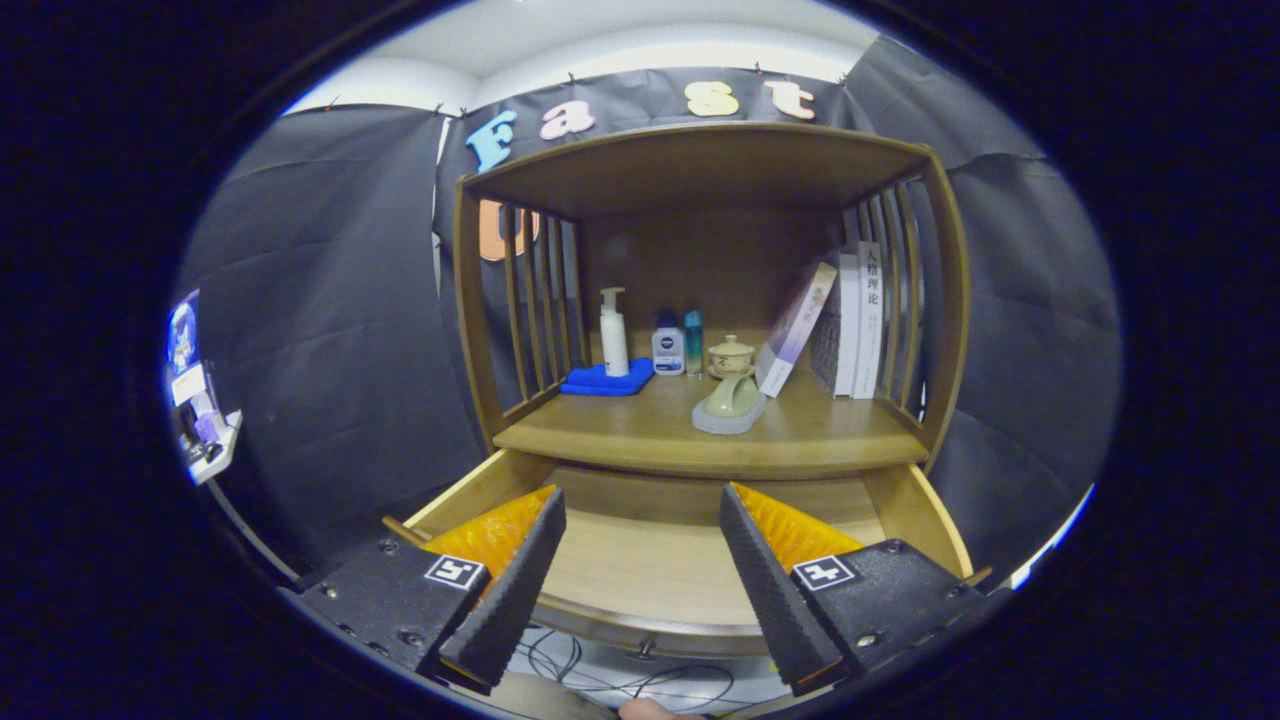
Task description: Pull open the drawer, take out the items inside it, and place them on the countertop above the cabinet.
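Standing before the wooden cabinet [700, 160], an onlooker sees the drawer [650, 560] pulled out beneath the counter [800, 440], so the opening step reads as done. At the left of the counter, a folded blue cloth [605, 381] carries a white pump bottle [613, 335]. Just beside it stand a small white-and-blue bottle [668, 350] and a slim teal bottle [693, 340]. Toward the middle, a lidded ceramic cup [731, 357] sits behind a pale green shoe-shaped piece [732, 403] on a grey base. At the right, a leaning book [795, 327] rests against upright books [860, 320] near the slatted side. Below, the gripper [640, 560] hangs above the open drawer, its fingers spread wide apart and holding nothing. The drawer floor visible between and beyond the fingers appears bare wood; the portions under the fingers are hidden, so whether any item remains inside cannot be told. Judged from this, removal is either complete or nearly so. Which counter items came from the drawer cannot be determined.
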`<act>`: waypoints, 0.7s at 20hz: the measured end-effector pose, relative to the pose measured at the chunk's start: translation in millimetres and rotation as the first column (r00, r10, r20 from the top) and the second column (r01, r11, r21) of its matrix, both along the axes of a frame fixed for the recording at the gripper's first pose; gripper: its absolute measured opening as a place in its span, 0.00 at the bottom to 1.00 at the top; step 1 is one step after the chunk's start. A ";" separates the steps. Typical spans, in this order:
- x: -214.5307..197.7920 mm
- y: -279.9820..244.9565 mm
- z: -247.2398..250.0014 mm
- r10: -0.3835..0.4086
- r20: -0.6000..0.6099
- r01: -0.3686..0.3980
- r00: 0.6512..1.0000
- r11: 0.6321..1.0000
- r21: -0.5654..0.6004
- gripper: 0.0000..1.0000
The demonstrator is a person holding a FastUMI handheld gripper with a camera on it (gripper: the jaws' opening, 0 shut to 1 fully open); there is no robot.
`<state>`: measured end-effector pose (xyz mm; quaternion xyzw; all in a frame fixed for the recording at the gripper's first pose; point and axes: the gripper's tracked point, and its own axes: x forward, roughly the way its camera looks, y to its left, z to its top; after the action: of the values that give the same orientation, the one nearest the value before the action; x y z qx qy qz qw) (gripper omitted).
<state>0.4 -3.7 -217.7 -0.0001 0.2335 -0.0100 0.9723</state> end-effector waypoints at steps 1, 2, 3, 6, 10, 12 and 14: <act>-6.6 2.0 -2.5 -0.002 0.023 0.002 1.000 1.000 0.005 0.97; -11.2 4.1 -5.3 -0.001 0.042 0.001 0.999 1.000 0.009 0.97; -18.5 3.4 -9.3 -0.007 0.067 0.006 0.998 1.000 0.010 0.97; -40.7 3.0 -35.9 -0.006 0.090 0.008 0.996 1.000 -0.013 0.97; -62.0 -2.3 -75.5 -0.030 0.063 0.032 0.998 0.999 -0.029 0.98; -59.1 -6.2 -70.7 -0.027 0.119 0.036 0.992 0.997 -0.071 0.98; -69.9 -7.9 -77.0 -0.048 0.124 0.059 0.991 0.994 -0.092 0.98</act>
<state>-69.5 -11.6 -294.7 -0.0395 0.1728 -0.0472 0.9830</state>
